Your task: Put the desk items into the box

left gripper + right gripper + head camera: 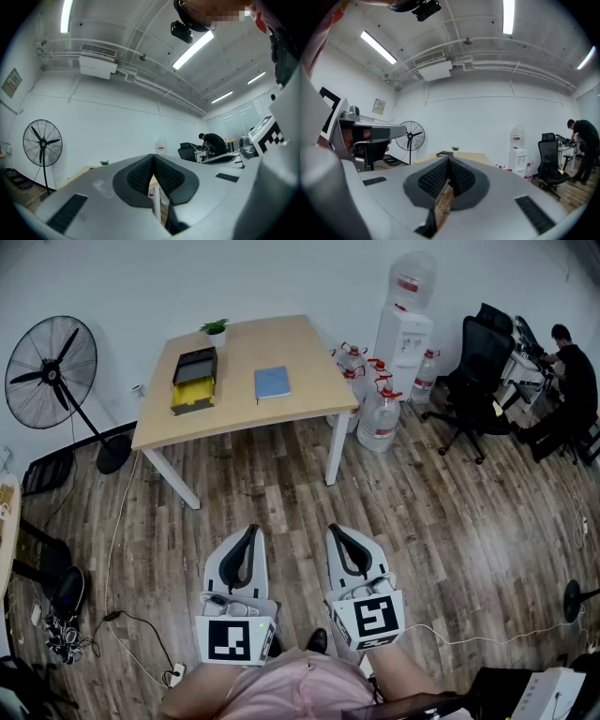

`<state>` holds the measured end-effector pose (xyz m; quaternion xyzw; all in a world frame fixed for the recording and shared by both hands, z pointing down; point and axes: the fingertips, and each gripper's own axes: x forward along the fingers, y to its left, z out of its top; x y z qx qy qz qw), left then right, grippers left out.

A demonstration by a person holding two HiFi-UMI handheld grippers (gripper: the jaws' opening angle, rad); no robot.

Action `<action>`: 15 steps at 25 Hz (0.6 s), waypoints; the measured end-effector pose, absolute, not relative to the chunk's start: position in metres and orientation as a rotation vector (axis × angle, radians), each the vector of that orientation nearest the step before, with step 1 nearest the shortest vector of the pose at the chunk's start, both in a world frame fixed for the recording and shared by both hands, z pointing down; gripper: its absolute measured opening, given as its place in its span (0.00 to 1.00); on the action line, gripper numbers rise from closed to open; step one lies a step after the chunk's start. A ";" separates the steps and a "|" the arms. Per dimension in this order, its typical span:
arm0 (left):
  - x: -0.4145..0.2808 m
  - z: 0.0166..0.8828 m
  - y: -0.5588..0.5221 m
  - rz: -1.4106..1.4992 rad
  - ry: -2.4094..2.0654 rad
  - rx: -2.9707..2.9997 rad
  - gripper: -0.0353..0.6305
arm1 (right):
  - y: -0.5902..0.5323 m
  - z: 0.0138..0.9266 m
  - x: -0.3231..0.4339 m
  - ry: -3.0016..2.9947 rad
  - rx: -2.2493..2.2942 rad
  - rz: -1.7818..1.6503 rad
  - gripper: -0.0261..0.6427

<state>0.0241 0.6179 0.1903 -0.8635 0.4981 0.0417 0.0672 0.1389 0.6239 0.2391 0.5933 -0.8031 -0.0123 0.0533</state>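
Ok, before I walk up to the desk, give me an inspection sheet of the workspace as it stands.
Surface: wooden desk, some way ahead of both grippers.
Job's things: yellow and black box on the desk's left side; blue notebook lying flat to the right of it; small potted plant at the far edge.
Clutter: nothing else seen on the desk.
Grippers: left gripper and right gripper held low by the body, jaws together, nothing between them.
Cables: white cable running along the floor left of the desk to a power strip.
Surroundings: standing fan, water dispenser, water bottles, office chair, seated person.
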 end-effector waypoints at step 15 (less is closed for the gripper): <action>0.056 0.217 0.607 0.066 1.599 -2.594 0.07 | 0.609 0.261 0.174 -2.513 1.733 0.065 0.04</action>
